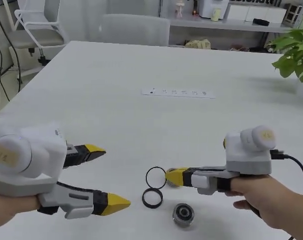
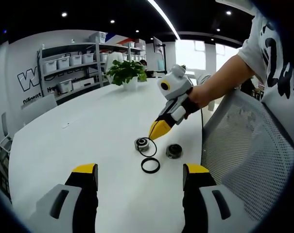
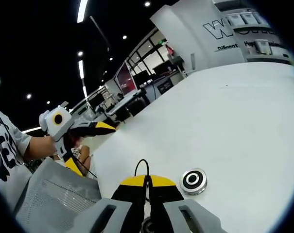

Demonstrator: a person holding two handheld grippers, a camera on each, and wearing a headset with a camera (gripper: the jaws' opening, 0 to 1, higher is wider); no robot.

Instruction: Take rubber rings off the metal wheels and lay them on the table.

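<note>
**A:** How did it stand, big things first?

**B:** The table (image 1: 141, 115) ran across most of the head view; at lower left the left gripper (image 1: 110, 175) hung over it, jaws well apart and holding nothing; at lower right the right gripper (image 1: 170, 176) pointed toward frame left, jaws pressed together.

**A:** Together on what?

**B:** On the thin ring (image 1: 146, 178), as far as I could judge; in the right gripper view a black loop rose from between the yellow tips; in the head view it sat low centre, just left of those tips and touching them.

**A:** And the wheels?

**B:** Two; the far wheel (image 1: 175, 184) sat right under the right gripper's tips, partly hidden; the near wheel (image 1: 183, 214) stood below it at the bottom edge, apart from both grippers; whether it wore a ring I could not tell.

**A:** Any ring down already?

**B:** The thick ring (image 1: 152, 206) lay flat on the table, just below the thin ring and left of the near wheel.

**A:** So which step was it?

**B:** I judged the thin ring to be off, or nearly off, the far wheel and about to be laid down; the next move called for carrying it clear to bare table beside the thick ring and parting the jaws; after that, a check of the near wheel, with the left gripper free to steady it.
</note>
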